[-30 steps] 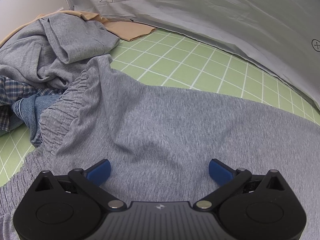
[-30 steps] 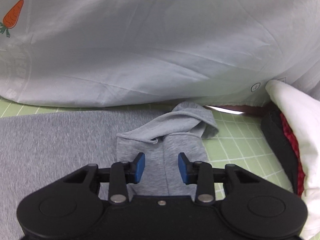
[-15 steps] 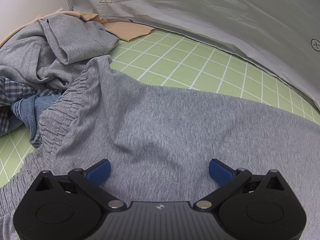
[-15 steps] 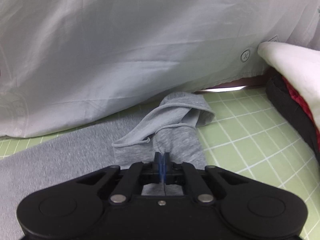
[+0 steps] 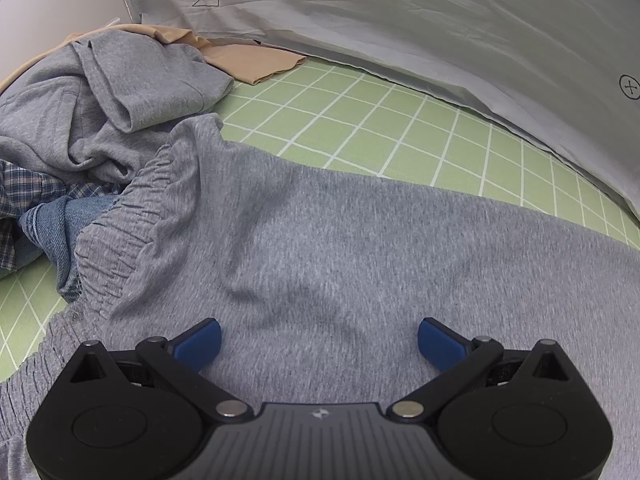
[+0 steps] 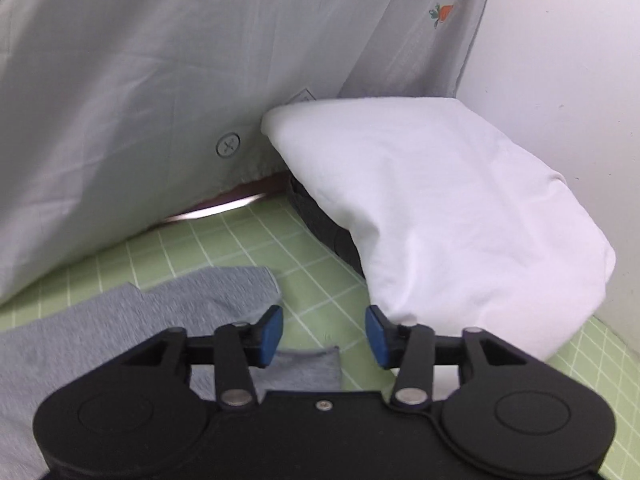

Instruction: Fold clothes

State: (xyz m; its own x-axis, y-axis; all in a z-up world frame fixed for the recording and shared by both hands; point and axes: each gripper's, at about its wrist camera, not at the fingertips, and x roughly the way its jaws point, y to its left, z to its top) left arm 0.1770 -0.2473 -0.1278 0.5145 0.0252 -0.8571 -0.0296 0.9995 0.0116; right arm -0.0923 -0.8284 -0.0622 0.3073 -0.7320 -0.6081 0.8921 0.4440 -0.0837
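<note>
the grey sweatpants (image 5: 340, 248) lie spread across the green checked mat (image 5: 400, 128), elastic waistband (image 5: 132, 216) bunched at the left against a heap of other clothes: a grey sweatshirt (image 5: 120, 92), a blue plaid shirt (image 5: 24, 192), a piece of denim (image 5: 60, 224) and a tan garment (image 5: 248, 60). the left gripper (image 5: 318, 340) hangs just over the seat of the pants with its blue fingers (image 5: 200, 340) spread wide, nothing between them

behind the mat hangs a pale grey sheet (image 5: 400, 20) printed with an arrow reading "look here", mirror-wise, and circled crosses; in the right view it also bears a small carrot picture (image 6: 442, 12)

the right gripper (image 6: 324, 334) has just been opening and stands half open over the mat, empty, the pant leg's end (image 6: 224, 292) just left of its fingers (image 6: 272, 332). a white folded cloth (image 6: 440, 208) sits on something dark to the right
</note>
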